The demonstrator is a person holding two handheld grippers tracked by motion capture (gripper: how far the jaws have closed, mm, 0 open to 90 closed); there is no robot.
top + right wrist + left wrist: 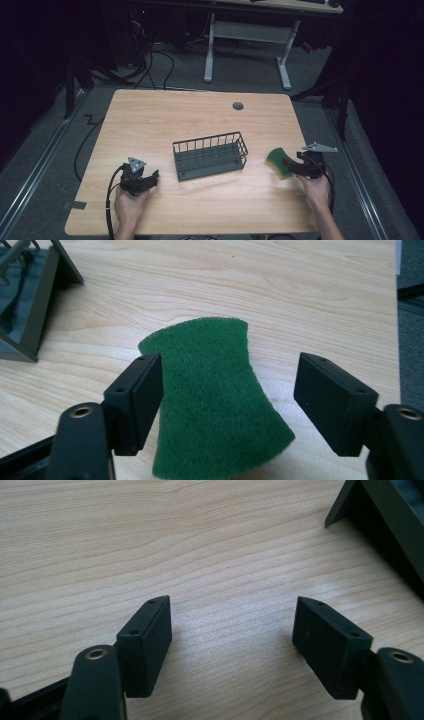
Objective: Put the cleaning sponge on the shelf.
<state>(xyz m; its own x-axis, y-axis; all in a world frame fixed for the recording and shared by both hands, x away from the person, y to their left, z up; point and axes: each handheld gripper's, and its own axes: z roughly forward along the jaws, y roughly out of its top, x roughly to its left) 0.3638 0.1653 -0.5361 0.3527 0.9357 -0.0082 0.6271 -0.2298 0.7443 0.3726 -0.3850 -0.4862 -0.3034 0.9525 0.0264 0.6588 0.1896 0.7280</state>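
Sponge (pixel 215 400) green, waisted (yellow underside), flat btwn right gripper (pixel 230 405) jaws.

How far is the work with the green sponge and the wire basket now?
Done: nothing; the wire basket looks empty. In hand: the right gripper has its jaws open around the green sponge, not pressing it. Left: grip, lift, probably place it in the basket. The left gripper is open, idle.
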